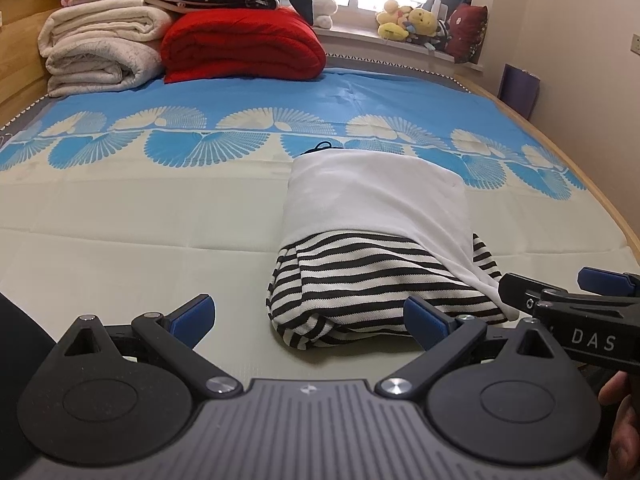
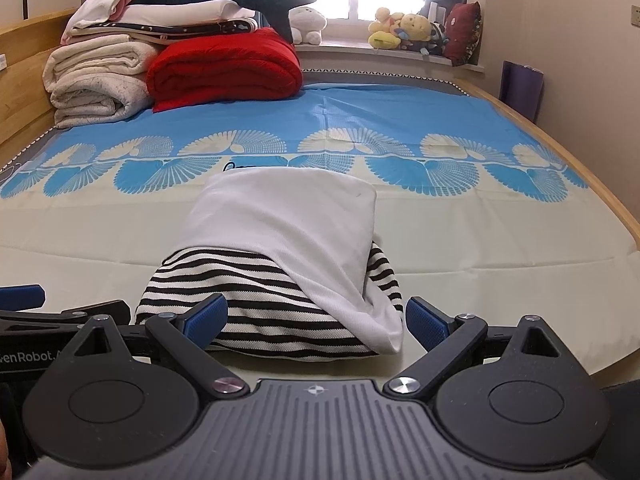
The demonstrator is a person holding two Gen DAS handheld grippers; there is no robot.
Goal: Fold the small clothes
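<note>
A small garment, white on top (image 1: 376,196) with a black-and-white striped part (image 1: 360,288), lies folded on the bed sheet (image 1: 140,220). It also shows in the right wrist view (image 2: 288,216), striped end (image 2: 248,292) nearest. My left gripper (image 1: 310,316) is open and empty, just in front of the garment's near left end. My right gripper (image 2: 316,320) is open, its fingers either side of the garment's near end, holding nothing. The right gripper also shows at the right in the left wrist view (image 1: 560,292).
Folded cream blankets (image 1: 96,48) and a red quilt (image 1: 244,44) are stacked at the head of the bed. Plush toys (image 1: 408,20) sit on the windowsill. The wooden bed edge (image 1: 592,184) runs along the right, with a purple bag (image 1: 520,88) by the wall.
</note>
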